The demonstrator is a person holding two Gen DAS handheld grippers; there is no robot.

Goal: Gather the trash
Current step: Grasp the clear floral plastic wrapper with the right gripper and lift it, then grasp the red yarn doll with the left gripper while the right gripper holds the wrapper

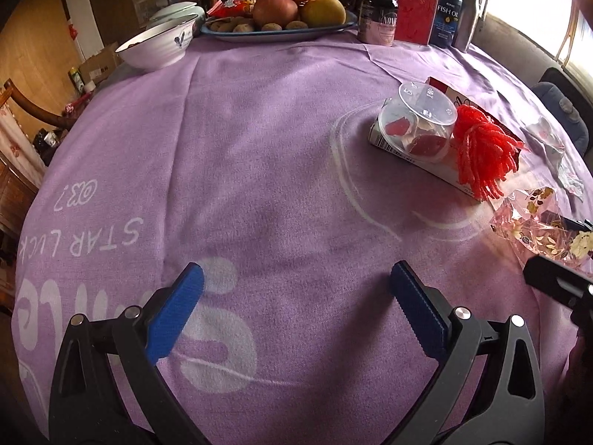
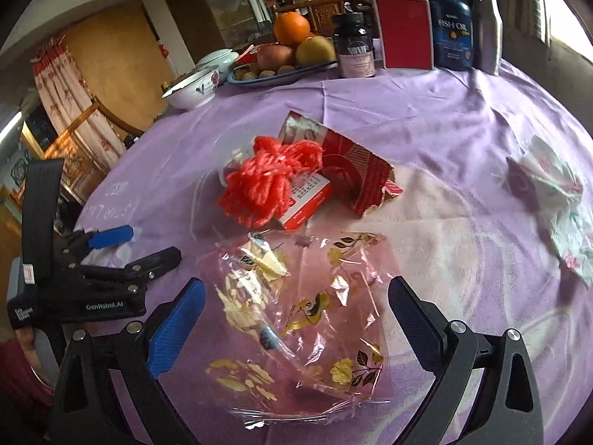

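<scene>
While both pairs of tongs stand spread wide with nothing between their jaws, the trash lies on the purple-clothed worktop (image 1: 259, 148). Left tongs (image 1: 296, 315) hover over bare cloth. Right tongs (image 2: 296, 319) frame a crumpled clear cellophane wrapper (image 2: 304, 319) printed with gold flowers. Just beyond it sit a red mesh net (image 2: 267, 181) on a small carton (image 2: 311, 200), a torn red box (image 2: 355, 174), and a clear plastic cup (image 1: 418, 122). Well to the right lies a crumpled floral tissue (image 2: 556, 181).
</scene>
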